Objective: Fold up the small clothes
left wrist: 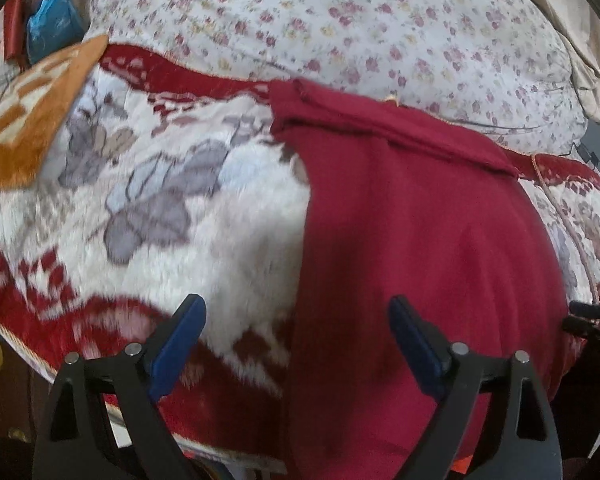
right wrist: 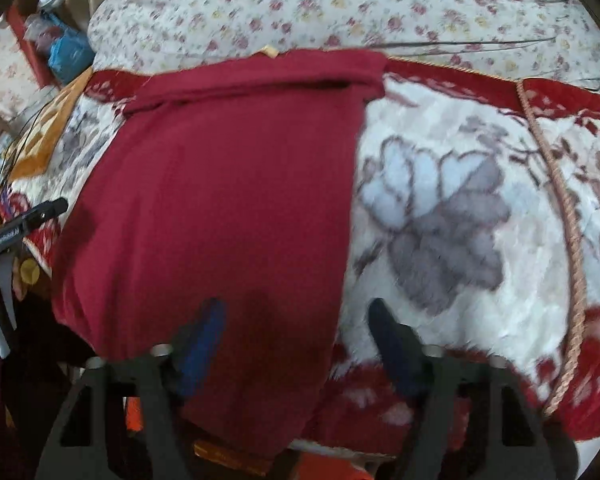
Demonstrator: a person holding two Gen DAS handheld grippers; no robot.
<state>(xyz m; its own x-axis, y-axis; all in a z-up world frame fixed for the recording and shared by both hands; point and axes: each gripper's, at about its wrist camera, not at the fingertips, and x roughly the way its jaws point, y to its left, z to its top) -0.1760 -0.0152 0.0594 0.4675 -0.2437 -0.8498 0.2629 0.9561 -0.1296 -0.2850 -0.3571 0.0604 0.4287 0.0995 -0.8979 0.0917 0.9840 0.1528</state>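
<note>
The dark red garment (left wrist: 420,220) lies flat on the plush blanket (left wrist: 220,208) over the bed, far edge folded over; it looks soft, light, limp; my left gripper (left wrist: 296,320) gapes wide, my right gripper (right wrist: 296,320) half-spread, both empty; I'd pinch the near corners.

Bed cover: a plush blanket (left wrist: 204,216) in white, with grey-blue flowers and a deep red border, is spread across the near part of the scene; a twisted cord trim (right wrist: 572,240) is seen along its edge on the right.
Far bedding: a pale quilt (left wrist: 340,20) printed with small pink flowers is laid beyond the blanket.
Far left: an orange and cream patterned cloth (left wrist: 28,120) is seen, with a blue bag (left wrist: 54,28) behind it.
Light: soft and even.
</note>
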